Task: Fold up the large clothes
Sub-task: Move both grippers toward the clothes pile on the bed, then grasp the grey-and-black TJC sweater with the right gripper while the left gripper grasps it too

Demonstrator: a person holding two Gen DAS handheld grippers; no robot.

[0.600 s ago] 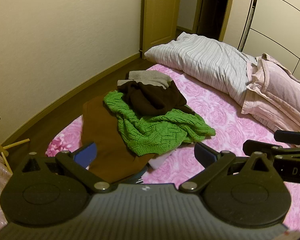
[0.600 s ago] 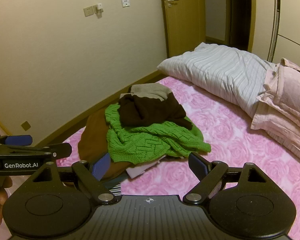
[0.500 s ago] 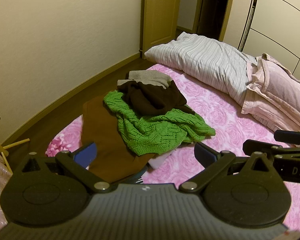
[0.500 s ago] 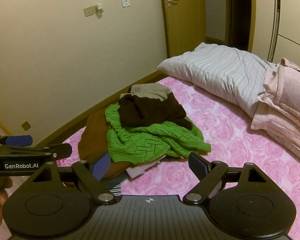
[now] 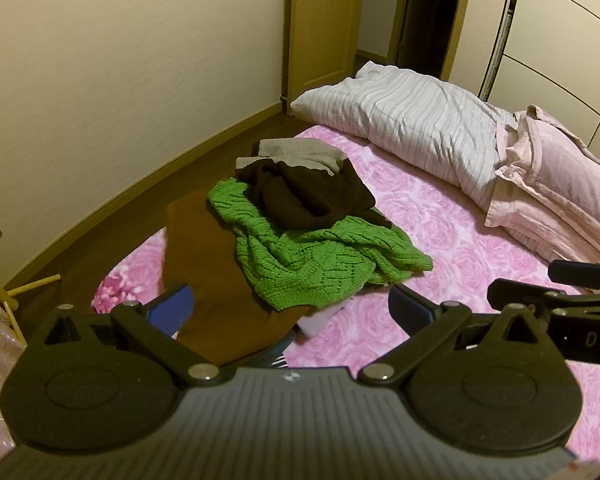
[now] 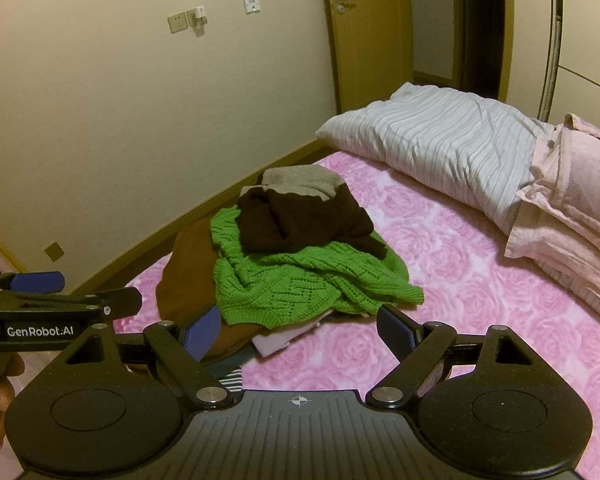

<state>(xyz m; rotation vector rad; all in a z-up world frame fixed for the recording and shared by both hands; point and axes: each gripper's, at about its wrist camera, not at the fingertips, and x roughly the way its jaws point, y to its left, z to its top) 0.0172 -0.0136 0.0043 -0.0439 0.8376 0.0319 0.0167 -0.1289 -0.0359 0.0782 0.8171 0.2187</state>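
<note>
Two black tongs, the left tongs [image 5: 289, 306] and the right tongs [image 6: 297, 328], hover side by side, angled downward over a pink bed [image 5: 440, 240], both spread wide and empty. Ahead, near the bed's left edge, lies a heap of clothes [image 5: 300, 236]: green sweater, dark top, brown garment.
</note>
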